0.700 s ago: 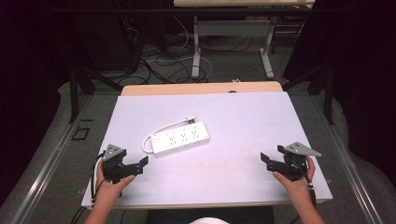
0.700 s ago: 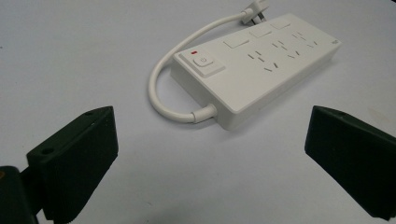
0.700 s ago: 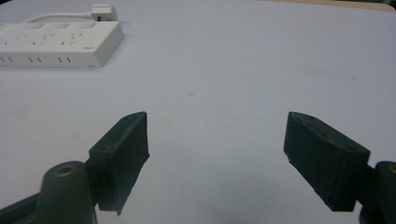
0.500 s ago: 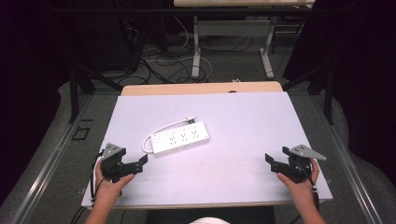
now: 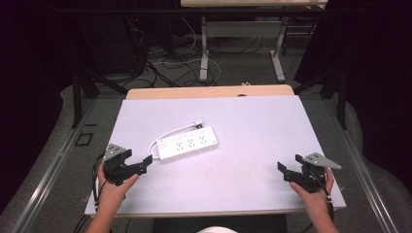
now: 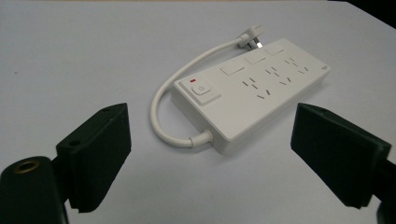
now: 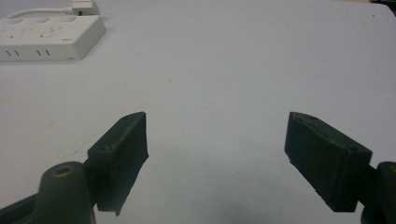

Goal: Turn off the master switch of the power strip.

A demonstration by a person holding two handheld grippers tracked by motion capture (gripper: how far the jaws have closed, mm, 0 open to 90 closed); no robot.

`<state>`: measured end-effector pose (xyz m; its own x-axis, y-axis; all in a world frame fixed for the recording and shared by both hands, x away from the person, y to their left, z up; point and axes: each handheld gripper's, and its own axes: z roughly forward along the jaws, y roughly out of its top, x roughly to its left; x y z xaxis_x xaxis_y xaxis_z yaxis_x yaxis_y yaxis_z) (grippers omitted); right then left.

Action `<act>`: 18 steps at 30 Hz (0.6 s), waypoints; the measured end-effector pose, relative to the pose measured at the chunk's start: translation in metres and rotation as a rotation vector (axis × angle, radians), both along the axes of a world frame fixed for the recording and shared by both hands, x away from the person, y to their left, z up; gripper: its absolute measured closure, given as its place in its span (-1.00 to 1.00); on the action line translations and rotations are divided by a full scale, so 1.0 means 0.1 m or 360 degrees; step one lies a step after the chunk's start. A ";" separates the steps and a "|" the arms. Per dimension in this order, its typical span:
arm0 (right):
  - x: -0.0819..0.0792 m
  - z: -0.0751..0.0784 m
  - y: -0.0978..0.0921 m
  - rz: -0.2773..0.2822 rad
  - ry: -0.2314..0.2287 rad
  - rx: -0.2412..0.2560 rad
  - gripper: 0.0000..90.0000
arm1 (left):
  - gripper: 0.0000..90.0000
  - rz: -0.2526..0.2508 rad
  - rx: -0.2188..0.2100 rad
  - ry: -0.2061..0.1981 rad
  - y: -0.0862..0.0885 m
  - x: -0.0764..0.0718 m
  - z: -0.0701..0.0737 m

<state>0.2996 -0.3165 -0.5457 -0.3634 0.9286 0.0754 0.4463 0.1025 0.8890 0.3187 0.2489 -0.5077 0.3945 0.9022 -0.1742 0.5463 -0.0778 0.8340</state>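
We see a white power strip (image 5: 187, 144) lying flat on the counter (image 5: 252, 126), a smooth, pale, matte sheet with a strip of wood along its far edge. The strip is a long, glossy plastic block with rounded corners; from the left claw's view it carries a square rocker switch (image 6: 201, 89) with a small red mark beside it, then a row of sockets. Its short, thick white cable (image 6: 163, 112) leaves the switch end, curves round in a loop and ends in a plug (image 6: 250, 38) lying just beside the far long side of the body.

Our left claw (image 5: 145, 162) sits near the strip's switch end, not touching it, its flat black rubbery pads (image 6: 100, 154) spread wide with the strip framed between them. Our right claw (image 5: 283, 170) is well apart from it, near the counter's right front corner, likewise spread wide and holding nothing.

Beyond the counter, tangled cables (image 5: 170, 58) lie on the floor around grey desk legs (image 5: 205, 48). Nothing lies between either claw and the strip.
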 end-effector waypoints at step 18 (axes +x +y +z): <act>-0.01 -0.01 0.04 -0.0005 0.0033 -0.0002 -0.56 | -0.64 0.0042 -0.0018 0.0019 0.05 0.19 0.32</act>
